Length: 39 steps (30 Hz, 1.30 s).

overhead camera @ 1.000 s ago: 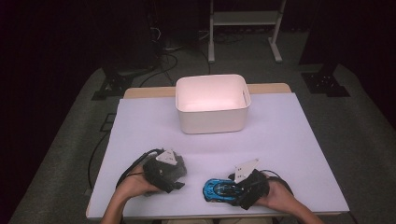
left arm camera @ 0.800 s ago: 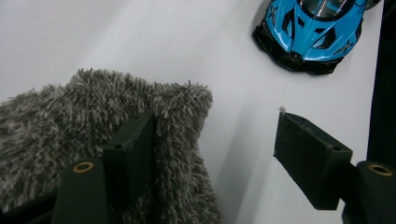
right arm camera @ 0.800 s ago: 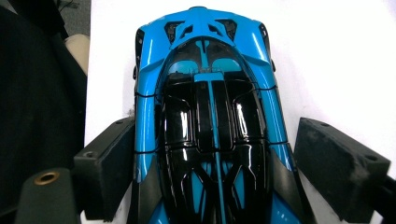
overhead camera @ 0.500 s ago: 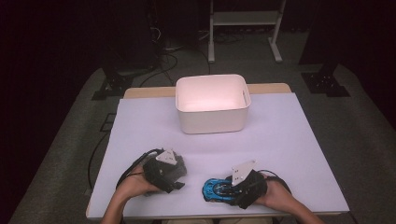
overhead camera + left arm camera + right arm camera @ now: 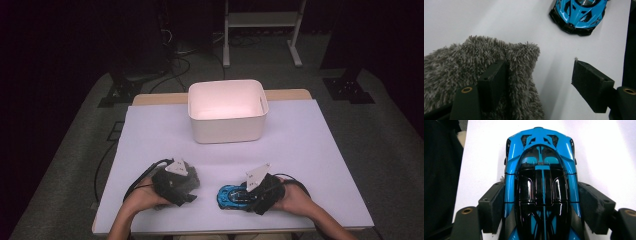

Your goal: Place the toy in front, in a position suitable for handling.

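Nothing is in the white bin (image 5: 226, 111) yet: the right gripper (image 5: 541, 202) has just closed its jaws on the blue toy car (image 5: 541, 170) between them, while the left gripper (image 5: 539, 82) stands part open, one jaw pressed into the grey fluffy cloth (image 5: 461, 65), nothing gripped

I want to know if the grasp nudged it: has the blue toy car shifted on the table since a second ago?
No. The blue toy car lies at the same spot relative to the white bin and the table's near edge, between the closing jaws of the right gripper.
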Available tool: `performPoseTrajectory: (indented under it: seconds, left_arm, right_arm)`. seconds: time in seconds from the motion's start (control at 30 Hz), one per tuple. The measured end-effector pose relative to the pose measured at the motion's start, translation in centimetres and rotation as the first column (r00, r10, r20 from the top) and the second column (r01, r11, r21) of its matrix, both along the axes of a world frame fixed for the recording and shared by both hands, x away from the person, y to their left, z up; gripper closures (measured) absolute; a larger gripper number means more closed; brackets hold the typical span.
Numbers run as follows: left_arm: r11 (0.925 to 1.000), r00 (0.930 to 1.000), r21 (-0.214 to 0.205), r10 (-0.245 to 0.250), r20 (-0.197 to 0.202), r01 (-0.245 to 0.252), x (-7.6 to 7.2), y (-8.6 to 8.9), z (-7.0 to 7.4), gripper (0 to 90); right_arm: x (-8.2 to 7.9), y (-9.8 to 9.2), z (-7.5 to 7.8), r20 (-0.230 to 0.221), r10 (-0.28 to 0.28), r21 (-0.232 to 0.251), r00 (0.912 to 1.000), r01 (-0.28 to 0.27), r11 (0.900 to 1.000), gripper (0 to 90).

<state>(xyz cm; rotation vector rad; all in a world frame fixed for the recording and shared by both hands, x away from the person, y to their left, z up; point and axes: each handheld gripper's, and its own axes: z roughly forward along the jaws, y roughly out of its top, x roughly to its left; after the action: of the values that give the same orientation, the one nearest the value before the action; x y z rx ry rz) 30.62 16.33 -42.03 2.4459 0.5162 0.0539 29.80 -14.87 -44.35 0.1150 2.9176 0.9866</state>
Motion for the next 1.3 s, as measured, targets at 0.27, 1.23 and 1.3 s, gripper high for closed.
performPoseTrajectory:
  seconds: [0.27,1.23,1.3]
  left_arm:
    - [1.0,1.0,-0.003,0.006,0.003,-0.006,0.0,0.0,0.1,26.3]
    - [0.9986,0.9983,-0.032,0.044,0.039,-0.043,0.1,0.5,0.5,17.9]
    - [0.9982,0.9981,-0.039,0.047,0.041,-0.045,0.1,0.6,0.6,17.3]
  right_arm:
    - [1.3,-0.3,-0.2,-0.046,0.004,0.014,0.9989,-0.003,0.9999,26.0]
    - [4.2,-4.3,5.1,-0.133,-0.125,0.129,0.9831,0.142,0.9813,18.5]
    - [4.5,-4.2,5.4,-0.128,-0.123,0.125,0.9841,0.139,0.9824,18.5]
